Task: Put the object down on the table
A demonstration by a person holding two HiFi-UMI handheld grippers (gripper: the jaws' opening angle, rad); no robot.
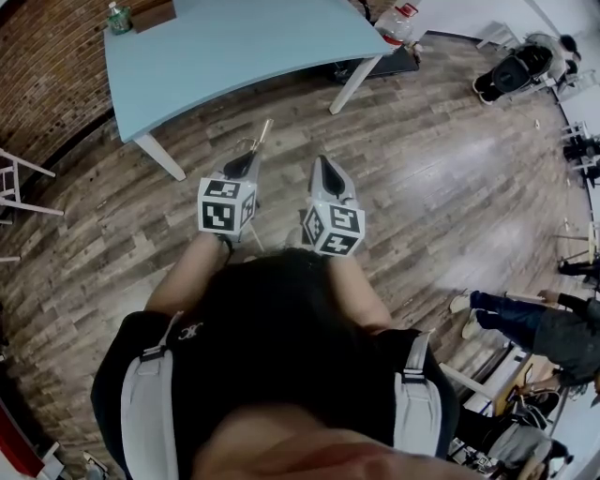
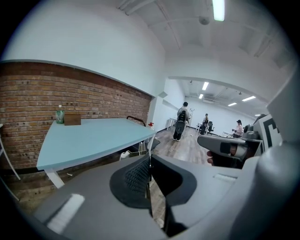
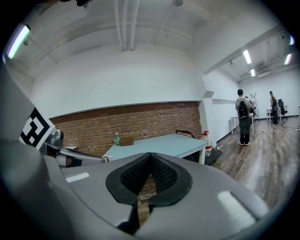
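My left gripper (image 1: 251, 161) is shut on a thin tan stick-like object (image 1: 262, 132) that pokes forward past its tips. In the left gripper view the object (image 2: 150, 144) shows as a pale sliver pinched between the closed jaws of that gripper (image 2: 149, 161). My right gripper (image 1: 324, 172) is beside it, shut with nothing in it; its pads meet in the right gripper view (image 3: 150, 155). Both are held over the wooden floor, short of the light blue table (image 1: 234, 47) (image 2: 84, 140) (image 3: 159, 143).
A green bottle (image 1: 117, 17) and a brown box (image 1: 155, 14) stand at the table's far corner. A red-capped water bottle (image 1: 398, 23) sits by the table leg. A person (image 2: 181, 122) stands down the room; someone's legs (image 1: 520, 314) are at the right.
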